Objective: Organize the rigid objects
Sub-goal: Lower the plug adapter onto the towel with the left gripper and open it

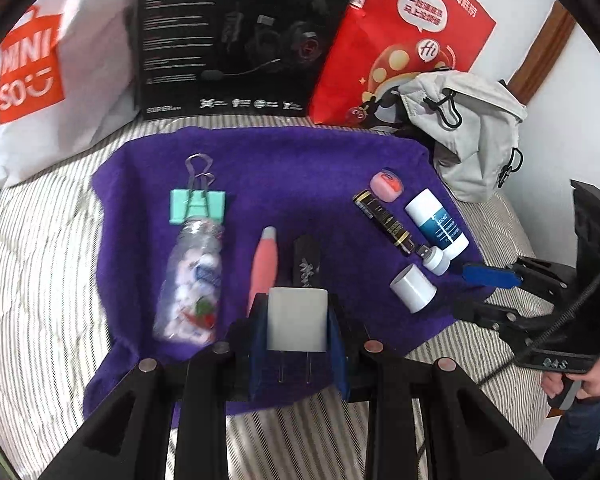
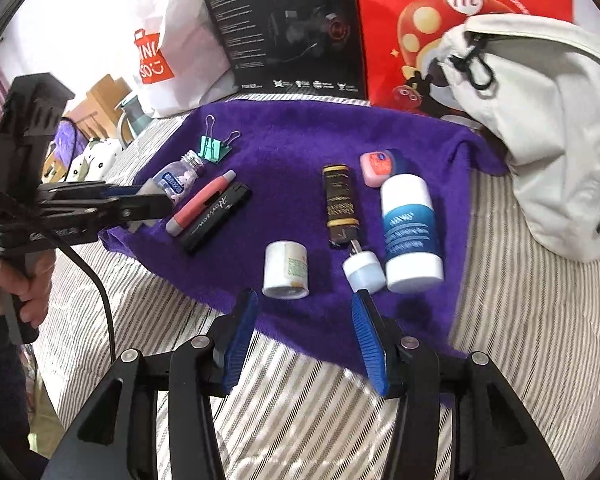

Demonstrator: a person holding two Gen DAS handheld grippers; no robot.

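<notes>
Left gripper: I had its two fingers closed tight on the white plug, prongs pointing back at my camera.
Right gripper: I kept its blue fingers wide apart, with nothing between them.
Towel: the purple towel lay under both sets of fingers, on a striped sheet.
Ahead of left fingers: a pink pen and a black stick lay side by side, just past the plug.
Left of left fingers: a clear bottle lay flat, with a green clip at its far end.
Ahead of right fingers: a white jar lay just past my left finger, and a small cap sat just past my right finger.
Past the cap: a dark tube and a white and blue bottle lay side by side, with a pink case behind them.
Far side: a black box, a red bag and a grey bag stood past the towel.
</notes>
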